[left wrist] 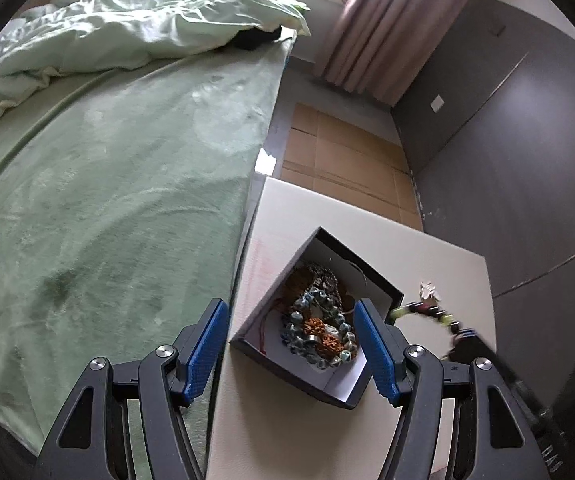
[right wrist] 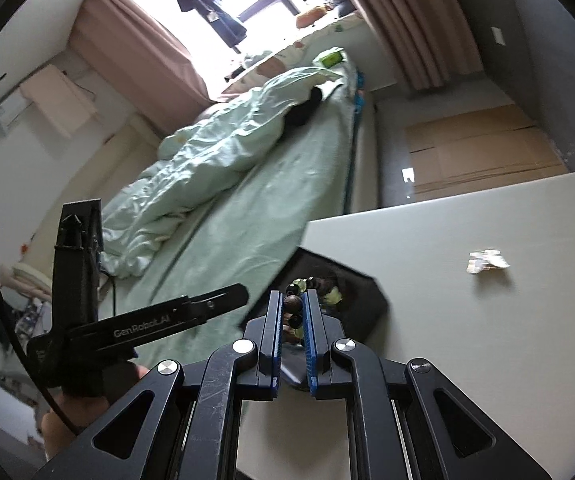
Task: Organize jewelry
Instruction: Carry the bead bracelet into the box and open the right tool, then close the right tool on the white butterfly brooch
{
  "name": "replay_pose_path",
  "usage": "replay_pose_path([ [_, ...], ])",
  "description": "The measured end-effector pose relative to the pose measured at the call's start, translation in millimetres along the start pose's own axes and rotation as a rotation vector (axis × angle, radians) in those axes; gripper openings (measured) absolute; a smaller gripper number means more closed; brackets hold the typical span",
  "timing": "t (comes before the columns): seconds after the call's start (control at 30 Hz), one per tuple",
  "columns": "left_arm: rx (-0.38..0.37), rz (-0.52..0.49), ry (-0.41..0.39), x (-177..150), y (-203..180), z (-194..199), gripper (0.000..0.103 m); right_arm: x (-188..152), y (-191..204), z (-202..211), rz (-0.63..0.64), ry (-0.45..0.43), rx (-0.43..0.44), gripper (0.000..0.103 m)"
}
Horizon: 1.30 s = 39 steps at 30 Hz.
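A dark open jewelry box [left wrist: 375,282] sits on the white table [left wrist: 427,256] beside the bed. It holds a blue-grey bead bracelet [left wrist: 307,326], orange-brown beads and a chain. My left gripper [left wrist: 289,330] is open, its blue pads either side of the box, above it. My right gripper [right wrist: 292,312] is shut on a bracelet of dark and yellow-green beads [right wrist: 293,304], held just over the box [right wrist: 367,300]. That bracelet [left wrist: 427,310] and the right gripper show blurred in the left wrist view, right of the box.
A small pale trinket [left wrist: 429,290] lies on the table right of the box; it also shows in the right wrist view [right wrist: 487,261]. A green bed [left wrist: 107,180] borders the table on the left. Cardboard [left wrist: 339,156] covers the floor beyond.
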<state>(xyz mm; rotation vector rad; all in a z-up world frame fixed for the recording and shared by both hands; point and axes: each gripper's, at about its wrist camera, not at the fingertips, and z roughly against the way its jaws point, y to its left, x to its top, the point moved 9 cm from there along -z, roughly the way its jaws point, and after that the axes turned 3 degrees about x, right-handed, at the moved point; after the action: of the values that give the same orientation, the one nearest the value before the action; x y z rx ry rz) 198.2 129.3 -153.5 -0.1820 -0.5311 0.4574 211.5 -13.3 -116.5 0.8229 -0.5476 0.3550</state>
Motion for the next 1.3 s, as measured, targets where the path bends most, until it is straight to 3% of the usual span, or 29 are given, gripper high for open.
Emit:
replay_pose_path([
  [0.3, -0.008, 0.015, -0.007, 5.9, 15.6, 5.9, 0.066, -12.2, 19.9, -34.8, -0.010, 0.047, 0.060, 0.011],
  [0.43, -0.041, 0.017, -0.022, 7.2, 11.8, 9.5, 0.066, -16.3, 17.0, -42.6, 0.009, 0.076, 0.013, 0.012],
  [0.47, -0.054, 0.008, -0.028, 7.2, 7.7, 10.7, 0.066, -17.1, 15.2, -41.4, 0.000, 0.084, 0.015, 0.018],
  [0.5, -0.060, 0.000, -0.033, 7.2, 4.8, 11.7, 0.067, -16.8, 13.1, -39.5, -0.007, 0.084, 0.013, 0.035],
  [0.57, -0.066, -0.024, -0.046, 6.8, -4.0, 14.0, 0.073, -12.1, 8.2, -29.6, 0.011, 0.044, -0.021, 0.048],
  [0.7, -0.074, -0.051, -0.060, 5.1, -17.9, 15.0, 0.080, -5.3, -1.8, -11.3, 0.011, 0.008, -0.035, 0.048],
  [0.97, -0.072, -0.133, -0.072, -0.9, -46.8, 11.2, 0.087, 7.1, -42.1, 21.4, 0.006, -0.039, -0.163, 0.048],
  [1.03, -0.077, -0.153, -0.080, -2.6, -53.3, 11.9, 0.091, 9.3, -49.6, 28.0, 0.006, -0.047, -0.186, 0.056],
  [1.1, -0.075, -0.171, -0.087, -4.4, -59.4, 11.9, 0.093, 12.1, -57.4, 35.8, 0.009, -0.060, -0.214, 0.072],
  [1.23, -0.069, -0.186, -0.110, -4.0, -66.0, 13.4, 0.094, 15.0, -69.7, 43.8, 0.011, -0.065, -0.254, 0.084],
  [1.3, -0.069, -0.191, -0.115, -3.9, -67.7, 13.7, 0.096, 13.7, -77.8, 46.7, 0.011, -0.062, -0.286, 0.085],
])
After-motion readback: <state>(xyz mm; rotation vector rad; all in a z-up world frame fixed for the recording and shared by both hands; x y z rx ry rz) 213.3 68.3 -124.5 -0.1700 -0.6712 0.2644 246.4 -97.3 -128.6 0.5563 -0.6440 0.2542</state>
